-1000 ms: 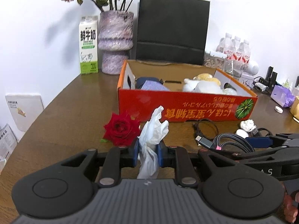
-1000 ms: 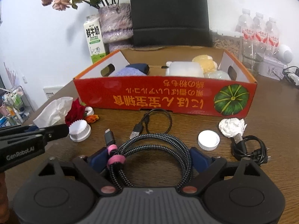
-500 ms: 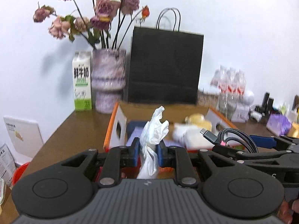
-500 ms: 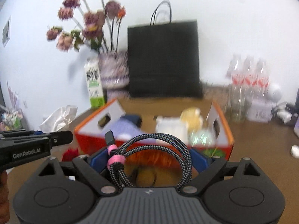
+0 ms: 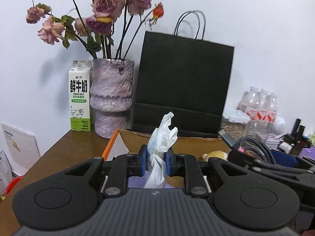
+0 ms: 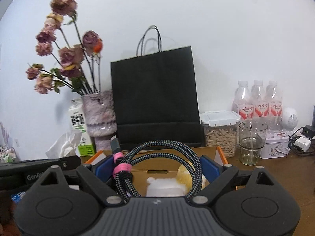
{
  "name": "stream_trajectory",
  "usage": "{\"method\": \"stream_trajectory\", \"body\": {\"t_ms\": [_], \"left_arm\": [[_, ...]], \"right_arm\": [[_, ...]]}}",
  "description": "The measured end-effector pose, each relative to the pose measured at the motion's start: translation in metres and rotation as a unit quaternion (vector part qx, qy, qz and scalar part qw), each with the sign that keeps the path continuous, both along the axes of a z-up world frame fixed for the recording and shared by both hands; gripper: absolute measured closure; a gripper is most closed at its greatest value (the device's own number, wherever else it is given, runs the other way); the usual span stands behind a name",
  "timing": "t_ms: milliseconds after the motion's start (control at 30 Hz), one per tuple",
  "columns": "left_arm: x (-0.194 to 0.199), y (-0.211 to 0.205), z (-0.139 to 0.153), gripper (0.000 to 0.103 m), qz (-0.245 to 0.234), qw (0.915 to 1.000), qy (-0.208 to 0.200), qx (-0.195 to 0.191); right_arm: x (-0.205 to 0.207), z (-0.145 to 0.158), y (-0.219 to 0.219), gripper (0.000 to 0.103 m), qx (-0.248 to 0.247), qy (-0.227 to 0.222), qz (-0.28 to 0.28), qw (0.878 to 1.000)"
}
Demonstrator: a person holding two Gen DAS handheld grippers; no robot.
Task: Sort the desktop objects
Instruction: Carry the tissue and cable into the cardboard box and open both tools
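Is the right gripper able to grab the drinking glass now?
Probably not yet: the right gripper is shut on the coiled cable, so its jaws are full. The glass stands unblocked on the table.

Your two wrist cameras are looking side by side across the orange cardboard box (image 5: 110, 143) toward the wall, both sharing the black paper bag (image 5: 183, 86) and vase (image 6: 100, 116).

Crinkly tissue (image 5: 160, 137); braided cable (image 6: 167, 147); matt paper bag (image 5: 183, 86)
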State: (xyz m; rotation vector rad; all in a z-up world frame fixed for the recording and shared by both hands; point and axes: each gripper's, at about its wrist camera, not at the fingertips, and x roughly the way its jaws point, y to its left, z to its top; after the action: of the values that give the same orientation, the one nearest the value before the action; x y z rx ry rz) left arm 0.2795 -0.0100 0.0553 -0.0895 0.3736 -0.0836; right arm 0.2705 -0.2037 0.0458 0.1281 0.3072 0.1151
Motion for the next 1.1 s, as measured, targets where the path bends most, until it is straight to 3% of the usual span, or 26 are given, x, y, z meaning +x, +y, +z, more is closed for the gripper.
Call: {"method": "stream_trajectory", "body": {"t_ms": [267,567,633,700,733,767,1100], "left_arm": [[0.036,-0.006,-0.025,0.084,0.003,0.9989,0.042,0.022],[0.045,-0.009,-0.046,0.083,0.0,0.9963,0.075,0.043],[0.044,-0.009,-0.047,0.069,0.006,0.9956,0.078,0.052],[0.044,-0.008,-0.045,0.015,0.021,0.995,0.076,0.061],[0.043,-0.008,-0.043,0.004,0.03,0.9949,0.07,0.067],[0.041,-0.008,-0.042,0.0,0.04,0.9946,0.062,0.073],[0.036,-0.007,-0.034,0.0,0.045,0.9951,0.047,0.074]], "right_arm": [[0.037,-0.022,-0.007,0.012,-0.032,0.036,-0.008,0.999],[0.053,-0.039,-0.01,0.011,-0.039,0.074,-0.007,0.996],[0.055,-0.042,-0.009,0.01,-0.039,0.086,0.001,0.996],[0.058,-0.044,-0.009,0.007,-0.036,0.099,0.008,0.994],[0.059,-0.044,-0.009,0.004,-0.033,0.104,0.009,0.994],[0.059,-0.044,-0.009,0.0,-0.032,0.105,0.007,0.994],[0.05,-0.03,-0.013,0.0,-0.022,0.097,0.008,0.995]]}}
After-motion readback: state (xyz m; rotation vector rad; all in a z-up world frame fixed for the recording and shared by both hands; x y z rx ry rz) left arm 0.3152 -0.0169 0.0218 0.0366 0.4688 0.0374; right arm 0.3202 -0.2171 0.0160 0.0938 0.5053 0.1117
